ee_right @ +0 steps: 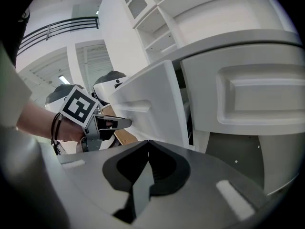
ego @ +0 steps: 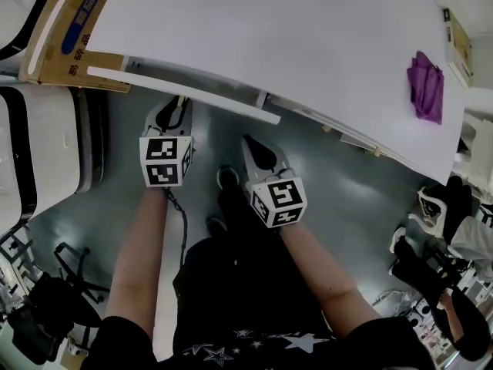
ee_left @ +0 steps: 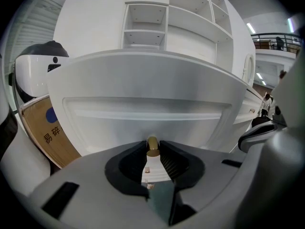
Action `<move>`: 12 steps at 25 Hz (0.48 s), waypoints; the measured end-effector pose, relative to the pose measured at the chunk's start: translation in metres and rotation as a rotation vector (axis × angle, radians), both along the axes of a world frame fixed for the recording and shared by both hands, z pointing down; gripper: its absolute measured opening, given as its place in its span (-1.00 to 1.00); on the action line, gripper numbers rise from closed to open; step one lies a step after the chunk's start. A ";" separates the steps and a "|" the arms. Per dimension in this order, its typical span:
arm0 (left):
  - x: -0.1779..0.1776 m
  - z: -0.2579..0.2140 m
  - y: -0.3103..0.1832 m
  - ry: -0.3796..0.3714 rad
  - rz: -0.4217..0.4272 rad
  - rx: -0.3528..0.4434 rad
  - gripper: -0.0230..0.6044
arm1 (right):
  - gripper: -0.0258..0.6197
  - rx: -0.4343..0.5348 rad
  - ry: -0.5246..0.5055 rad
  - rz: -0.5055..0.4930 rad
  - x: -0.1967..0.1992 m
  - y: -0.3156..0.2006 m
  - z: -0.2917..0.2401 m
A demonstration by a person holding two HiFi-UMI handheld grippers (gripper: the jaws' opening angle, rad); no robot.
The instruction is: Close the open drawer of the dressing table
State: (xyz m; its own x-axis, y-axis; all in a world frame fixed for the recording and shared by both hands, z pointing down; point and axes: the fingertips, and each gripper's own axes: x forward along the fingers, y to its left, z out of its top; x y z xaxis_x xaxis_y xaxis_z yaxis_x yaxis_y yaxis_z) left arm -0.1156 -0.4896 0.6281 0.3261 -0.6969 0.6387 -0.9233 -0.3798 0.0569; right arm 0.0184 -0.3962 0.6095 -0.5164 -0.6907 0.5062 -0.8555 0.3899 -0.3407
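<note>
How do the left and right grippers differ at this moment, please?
The left gripper grips the brass knob of the drawer; the right gripper holds nothing. The left's jaws stand apart round the knob; the right's are together. Both point towards the dressing table.

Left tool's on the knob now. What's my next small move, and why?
Probably push the left tool straight in toward the table. Its jaws pinch the brass knob on the drawer, and the right gripper view shows that drawer standing well out from the table's front, so it is not yet closed.
</note>
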 end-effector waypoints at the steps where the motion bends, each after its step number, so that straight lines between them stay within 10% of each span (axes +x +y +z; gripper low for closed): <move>1: 0.002 0.001 -0.004 -0.001 0.005 -0.001 -0.64 | -0.91 -0.003 -0.001 0.003 0.001 -0.001 0.001; 12: 0.014 0.000 -0.034 0.010 0.041 0.015 -0.64 | -0.91 -0.009 -0.002 0.022 0.007 -0.012 0.004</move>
